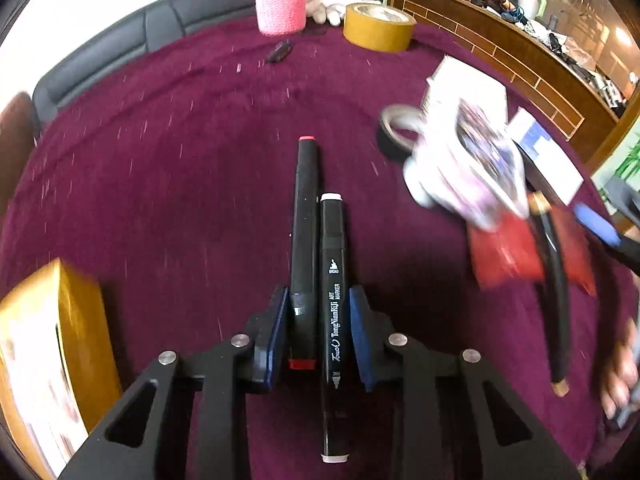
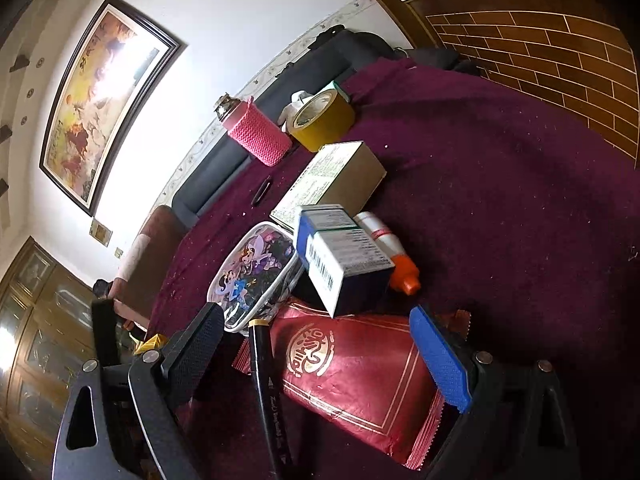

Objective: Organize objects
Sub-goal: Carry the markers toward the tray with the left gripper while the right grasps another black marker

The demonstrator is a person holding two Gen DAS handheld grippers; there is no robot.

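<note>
My left gripper [image 1: 319,304] is shut on two black art markers [image 1: 320,264] held side by side, one with a red end, one with a white end, above the maroon tablecloth [image 1: 160,184]. My right gripper [image 2: 316,344] is open, its fingers straddling a red foil packet [image 2: 360,376] and a black marker [image 2: 268,384] that lie on the cloth. Just beyond them is a clear cartoon pencil pouch [image 2: 256,272], also blurred in the left wrist view [image 1: 472,168].
A pink knitted bottle [image 2: 256,136], a yellow tape roll [image 2: 320,116], a tan box [image 2: 336,180], a blue-white box [image 2: 340,256] and an orange-capped tube [image 2: 392,252] sit on the cloth. A yellow box [image 1: 48,360] is at left. A black sofa lies behind.
</note>
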